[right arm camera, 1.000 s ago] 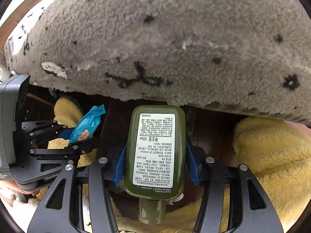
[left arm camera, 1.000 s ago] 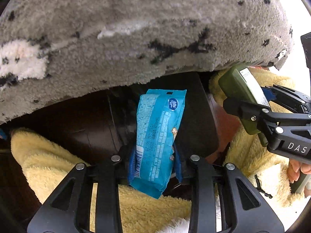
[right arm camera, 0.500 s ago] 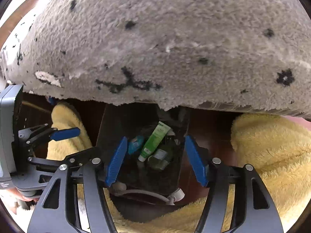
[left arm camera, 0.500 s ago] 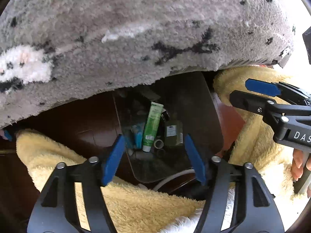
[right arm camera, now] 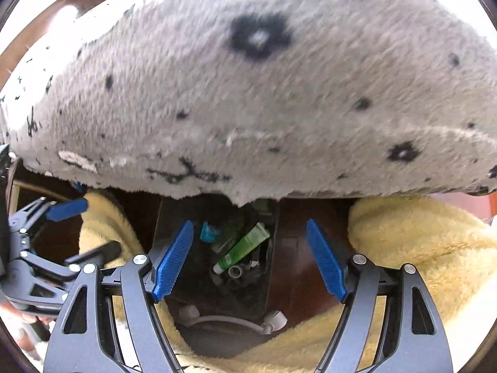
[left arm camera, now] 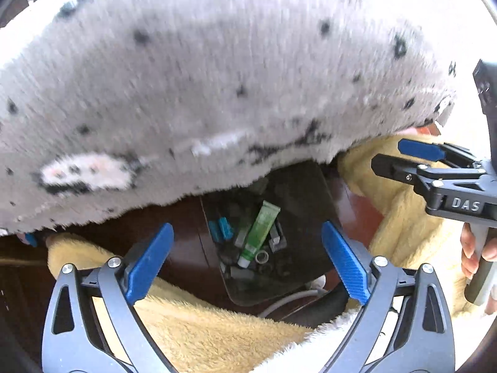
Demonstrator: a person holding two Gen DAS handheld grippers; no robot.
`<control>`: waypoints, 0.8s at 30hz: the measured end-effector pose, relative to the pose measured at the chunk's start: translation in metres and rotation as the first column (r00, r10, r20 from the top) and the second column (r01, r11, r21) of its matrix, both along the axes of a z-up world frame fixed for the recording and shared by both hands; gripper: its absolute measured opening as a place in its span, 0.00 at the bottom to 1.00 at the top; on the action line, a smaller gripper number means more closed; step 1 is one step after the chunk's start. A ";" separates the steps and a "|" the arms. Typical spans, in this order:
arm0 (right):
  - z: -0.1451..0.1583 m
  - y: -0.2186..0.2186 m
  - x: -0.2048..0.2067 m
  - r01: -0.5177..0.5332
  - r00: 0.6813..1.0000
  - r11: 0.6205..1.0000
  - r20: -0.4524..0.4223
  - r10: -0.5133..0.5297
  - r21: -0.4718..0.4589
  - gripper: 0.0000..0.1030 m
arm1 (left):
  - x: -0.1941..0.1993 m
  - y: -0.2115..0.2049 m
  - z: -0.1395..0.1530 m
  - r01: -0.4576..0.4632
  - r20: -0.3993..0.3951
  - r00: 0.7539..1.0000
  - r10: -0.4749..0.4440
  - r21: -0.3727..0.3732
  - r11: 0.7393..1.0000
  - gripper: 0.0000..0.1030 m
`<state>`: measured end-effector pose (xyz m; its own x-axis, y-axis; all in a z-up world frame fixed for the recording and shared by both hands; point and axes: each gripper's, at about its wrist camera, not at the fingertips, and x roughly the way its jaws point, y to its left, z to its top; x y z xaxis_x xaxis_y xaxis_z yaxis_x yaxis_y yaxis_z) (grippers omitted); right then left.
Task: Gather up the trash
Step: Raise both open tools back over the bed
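A dark bin (left arm camera: 307, 192) (right arm camera: 164, 217) stands below both grippers, partly under a grey spotted blanket (left arm camera: 217, 77) (right arm camera: 248, 93). Inside lie a green tube (left arm camera: 259, 233) (right arm camera: 243, 247), the blue snack wrapper (left arm camera: 222, 230) (right arm camera: 208, 231), a dark green bottle (right arm camera: 226, 239) and small bits. My left gripper (left arm camera: 248, 264) is open and empty above the bin. My right gripper (right arm camera: 250, 258) is open and empty above it too. The right gripper also shows at the right of the left wrist view (left arm camera: 403, 158), and the left gripper at the left of the right wrist view (right arm camera: 77, 227).
Yellow fleece fabric (left arm camera: 202, 326) (right arm camera: 419, 242) lies around the bin on both sides. A white cable with plugs (right arm camera: 230, 320) lies in front of the bin on the dark wooden floor (right arm camera: 295, 248).
A second ago the left gripper held the blue wrapper and the right held the green bottle. Both opened and the items dropped into the bin. Both grippers have since lifted slightly.
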<state>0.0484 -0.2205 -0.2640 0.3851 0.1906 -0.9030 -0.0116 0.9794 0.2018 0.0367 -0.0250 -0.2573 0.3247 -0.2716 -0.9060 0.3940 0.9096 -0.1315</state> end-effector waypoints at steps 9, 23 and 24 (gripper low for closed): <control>0.039 -0.021 0.003 0.033 0.996 0.999 0.082 -0.032 -0.001 0.74 | -0.001 0.014 0.058 -0.013 0.149 0.989 0.015 -0.012 1.000 0.92; 0.125 -0.031 0.040 0.075 0.944 0.990 0.329 -0.031 -0.120 0.83 | 0.038 0.033 0.116 -0.094 0.322 0.942 0.092 -0.010 0.996 0.92; 0.127 -0.030 0.044 0.077 0.943 0.990 0.332 -0.033 -0.122 0.83 | 0.044 0.035 0.115 -0.097 0.325 0.941 0.095 -0.008 0.995 0.92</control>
<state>0.0924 -0.2507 -0.1370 0.6705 0.0492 -0.7402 -0.0009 0.9978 0.0655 0.0807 0.0103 -0.1418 0.6258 -0.2179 -0.7490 0.3249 0.9457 -0.0036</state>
